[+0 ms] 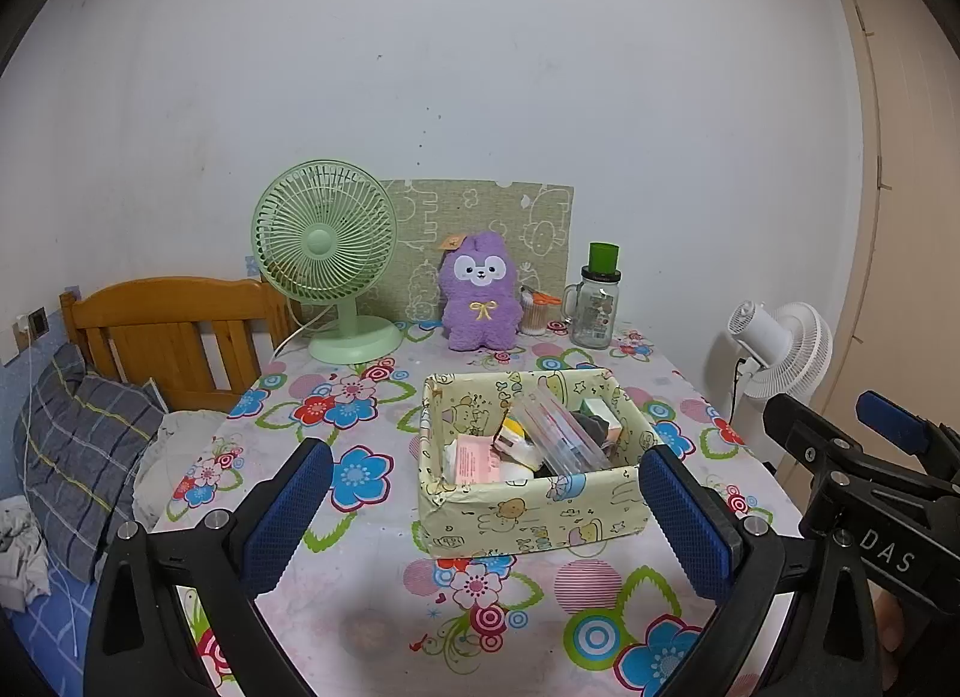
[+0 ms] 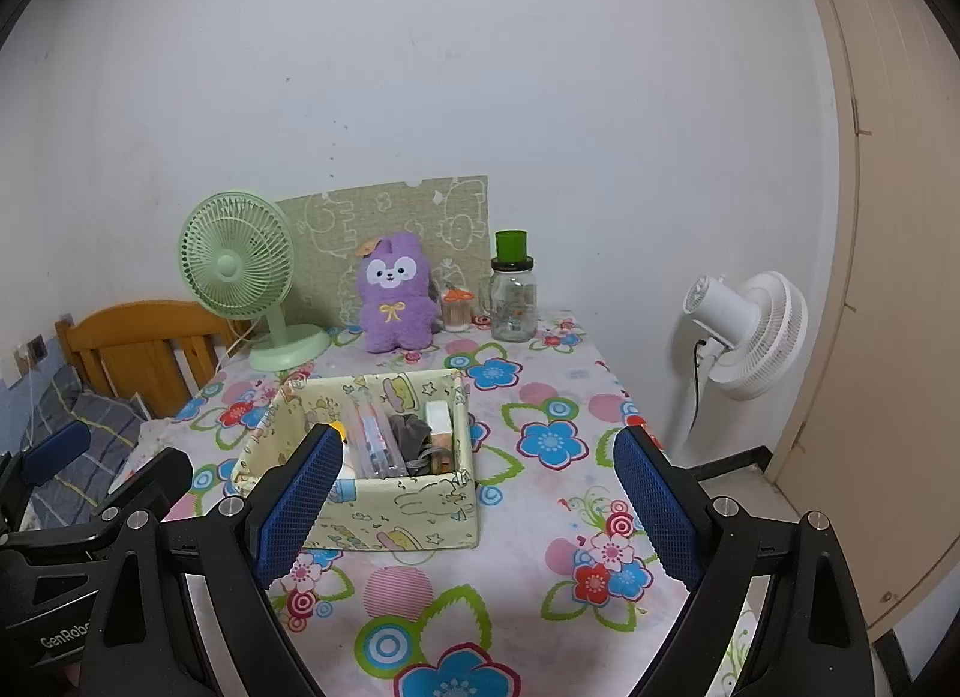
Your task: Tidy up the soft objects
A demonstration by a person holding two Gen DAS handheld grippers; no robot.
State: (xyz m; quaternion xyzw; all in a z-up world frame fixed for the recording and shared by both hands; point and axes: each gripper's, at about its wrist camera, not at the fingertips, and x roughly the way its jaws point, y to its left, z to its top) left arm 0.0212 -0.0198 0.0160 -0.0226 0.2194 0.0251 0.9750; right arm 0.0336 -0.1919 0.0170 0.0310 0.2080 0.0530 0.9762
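Note:
A purple plush animal (image 1: 480, 301) (image 2: 396, 295) sits upright at the back of the flowered table, against a green patterned board. In front of it stands a pale yellow cartoon-print box (image 1: 528, 511) (image 2: 408, 511) holding a clear plastic case, a pink packet and other small items. My left gripper (image 1: 483, 457) hovers short of the box, open, its blue pads wide apart with nothing gripped. My right gripper (image 2: 477, 436) is open too, just right of the box, holding nothing. Each gripper shows at the edge of the other's view.
A green desk fan (image 1: 324, 253) stands at the back left. A glass jar with a green lid (image 1: 595, 301) and a small swab pot (image 1: 534, 313) stand at the back right. A white floor fan (image 2: 750, 331) is right of the table; a wooden headboard (image 1: 168, 331) and a pillow are left.

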